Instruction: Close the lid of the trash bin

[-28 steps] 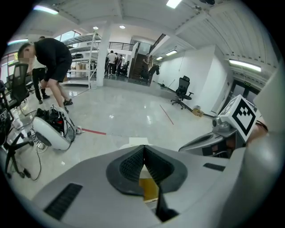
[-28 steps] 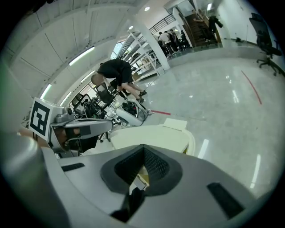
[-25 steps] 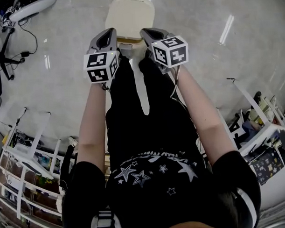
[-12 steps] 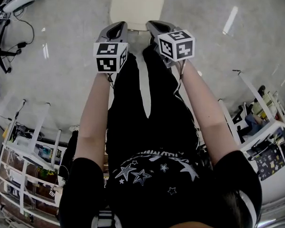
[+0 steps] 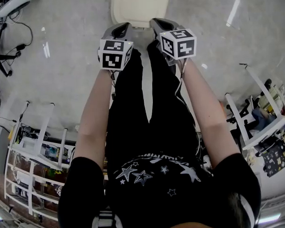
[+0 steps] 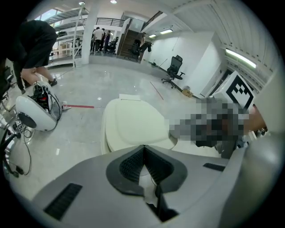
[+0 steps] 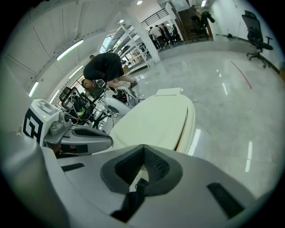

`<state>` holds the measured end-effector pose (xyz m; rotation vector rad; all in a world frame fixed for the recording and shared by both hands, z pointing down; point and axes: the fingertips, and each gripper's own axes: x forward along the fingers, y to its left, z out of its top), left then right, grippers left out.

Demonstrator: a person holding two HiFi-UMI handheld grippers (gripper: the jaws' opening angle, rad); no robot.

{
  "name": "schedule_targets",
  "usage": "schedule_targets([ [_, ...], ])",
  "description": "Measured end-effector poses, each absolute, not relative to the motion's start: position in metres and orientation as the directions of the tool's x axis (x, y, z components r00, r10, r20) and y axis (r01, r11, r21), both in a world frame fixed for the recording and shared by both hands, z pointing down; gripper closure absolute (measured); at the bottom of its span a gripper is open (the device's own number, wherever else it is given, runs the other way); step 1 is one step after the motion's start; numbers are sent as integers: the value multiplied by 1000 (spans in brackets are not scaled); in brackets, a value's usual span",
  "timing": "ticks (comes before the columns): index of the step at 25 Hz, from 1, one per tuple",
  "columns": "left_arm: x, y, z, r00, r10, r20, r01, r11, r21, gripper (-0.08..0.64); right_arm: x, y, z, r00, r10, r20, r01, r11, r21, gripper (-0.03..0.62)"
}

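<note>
Arms stretched straight down, the person holds the grey left gripper (image 5: 122, 28), jaws pressed together on nothing, beside the cream plastic trash bin lid (image 5: 139, 7), cut off at the top; contact is unclear. The grey right gripper (image 5: 159, 24) is likewise closed and empty.

Bright, even overhead lighting. Glossy floor (image 5: 61, 72) carries white glare streaks, upper right of the head view. Gripper views: strong barrel distortion, dark corners.
</note>
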<state>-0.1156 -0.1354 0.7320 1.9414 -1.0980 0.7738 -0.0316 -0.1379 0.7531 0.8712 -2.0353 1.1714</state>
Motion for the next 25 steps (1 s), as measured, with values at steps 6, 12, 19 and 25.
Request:
schedule_targets([
  [6, -115, -130, 757, 451, -373, 811, -879, -343, 331, 549, -31, -133, 774, -564, -209, 799, -798, 386, -463, 597],
  [12, -115, -128, 773, 458, -334, 824, -873, -343, 347, 549, -30, -130, 787, -548, -195, 813, -811, 360, -461, 597],
  [19, -113, -128, 778, 496, -308, 812, -854, -346, 390, 549, -29, -129, 791, -554, -175, 814, -807, 354, -473, 597],
  [25, -112, -127, 786, 477, -284, 832, -862, -335, 380, 549, -28, -128, 795, -546, -156, 823, -808, 360, -467, 597],
])
